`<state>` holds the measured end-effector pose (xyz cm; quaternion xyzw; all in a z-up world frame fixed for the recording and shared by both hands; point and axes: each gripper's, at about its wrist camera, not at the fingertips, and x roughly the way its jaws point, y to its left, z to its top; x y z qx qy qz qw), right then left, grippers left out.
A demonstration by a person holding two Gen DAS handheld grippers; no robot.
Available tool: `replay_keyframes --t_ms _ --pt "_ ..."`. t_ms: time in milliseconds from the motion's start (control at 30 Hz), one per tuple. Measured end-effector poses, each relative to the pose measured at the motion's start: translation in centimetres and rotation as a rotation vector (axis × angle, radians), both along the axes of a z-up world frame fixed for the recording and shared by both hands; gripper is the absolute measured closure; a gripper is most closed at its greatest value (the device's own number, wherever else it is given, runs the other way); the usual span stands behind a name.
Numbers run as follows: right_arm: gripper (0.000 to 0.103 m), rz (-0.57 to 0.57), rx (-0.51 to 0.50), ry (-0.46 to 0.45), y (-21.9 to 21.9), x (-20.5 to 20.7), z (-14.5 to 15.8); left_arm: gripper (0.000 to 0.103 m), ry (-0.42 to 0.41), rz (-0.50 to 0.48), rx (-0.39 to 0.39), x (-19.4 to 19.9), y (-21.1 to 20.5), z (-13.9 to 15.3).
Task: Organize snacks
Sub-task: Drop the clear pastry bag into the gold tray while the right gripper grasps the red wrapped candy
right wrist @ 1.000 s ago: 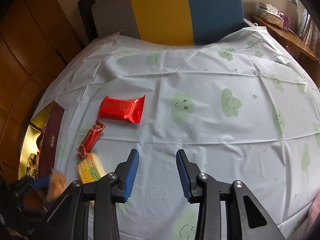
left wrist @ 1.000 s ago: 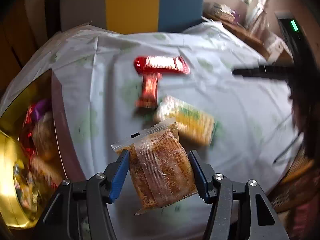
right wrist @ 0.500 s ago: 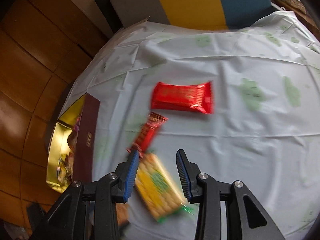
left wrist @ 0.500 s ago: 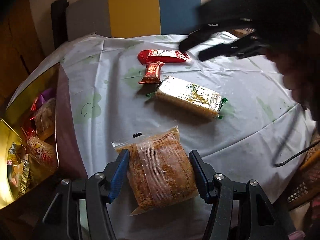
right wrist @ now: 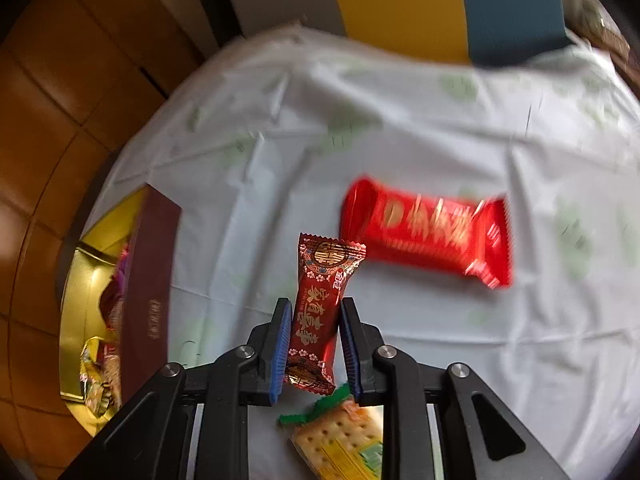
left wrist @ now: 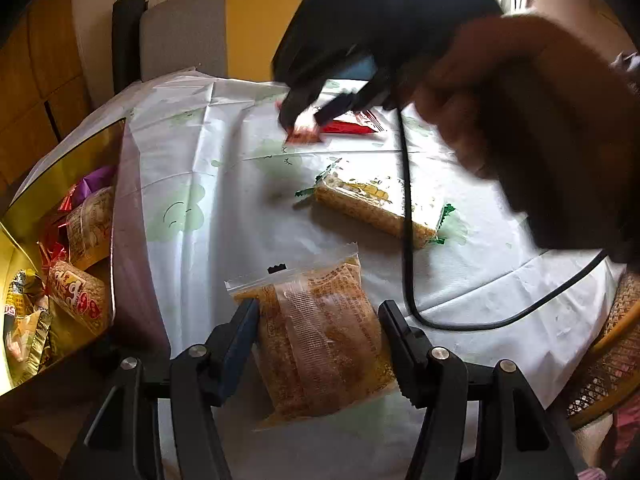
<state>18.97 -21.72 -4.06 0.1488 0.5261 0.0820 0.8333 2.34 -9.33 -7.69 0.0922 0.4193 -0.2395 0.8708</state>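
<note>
Clamped between the blue pads of the right gripper (right wrist: 313, 346): a small red candy pack (right wrist: 319, 308) with gold characters, standing nearly upright, top end tilted a touch right, lifted off the cloth. Squeezed from both sides, jaws narrowed onto it. Just below the fingertips, a cracker pack (right wrist: 340, 440) with green crimped ends, flat on the tablecloth (right wrist: 440, 120). Up and to the right, a larger red wrapper (right wrist: 426, 232), blurred, lying flat and apart from the held candy.

Over on the left wrist view: left gripper (left wrist: 316, 336) pinching a clear bag of golden-brown biscuit (left wrist: 320, 340), pads pressing its two long edges, sealed top edge pointing away. Bag close over the table's near edge; touching the cloth or not, cannot tell. Beyond it, the same cracker pack (left wrist: 376, 208) lying crosswise, a black cable (left wrist: 408, 240) draped across it. Farther back, the right gripper seen as a dark blur over the red wrapper (left wrist: 352, 126), with a blurred hand (left wrist: 520, 120) filling the right side.

Off the left edge, an open gold-lined box (left wrist: 60, 168) with a maroon wall, already stocked with wrapped snacks (left wrist: 80, 292) in red, purple and gold. Behind the table, a chair back (right wrist: 400, 0) in grey, yellow and blue.
</note>
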Motion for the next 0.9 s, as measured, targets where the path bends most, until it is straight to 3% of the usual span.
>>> replay_keyframes --t_ms 100,167,333,500,700,900 --pt "0.079 0.055 -0.033 -0.033 -1.4 -1.3 2.4 0.041 -0.003 0.003 0.000 -0.1 0.0 0.1" --pt "0.079 0.101 -0.114 -0.017 -2.6 -2.5 3.0 0.041 0.004 0.003 -0.004 -0.1 0.1 0.1" --pt "0.079 0.142 -0.254 0.093 -6.1 -5.5 1.1 0.041 -0.009 0.012 0.011 -0.2 -0.2 0.1" --pt "0.079 0.082 -0.236 0.169 -8.7 -7.7 -3.1 0.041 -0.016 0.011 0.030 0.0 -0.3 0.2" --pt "0.078 0.087 -0.223 0.114 -9.3 -8.9 -3.3 0.042 -0.014 0.004 0.048 0.0 -0.5 0.4" --pt "0.078 0.107 -0.259 0.101 -8.6 -9.9 -3.1 0.042 0.017 -0.023 0.001 -0.4 -0.2 1.4"
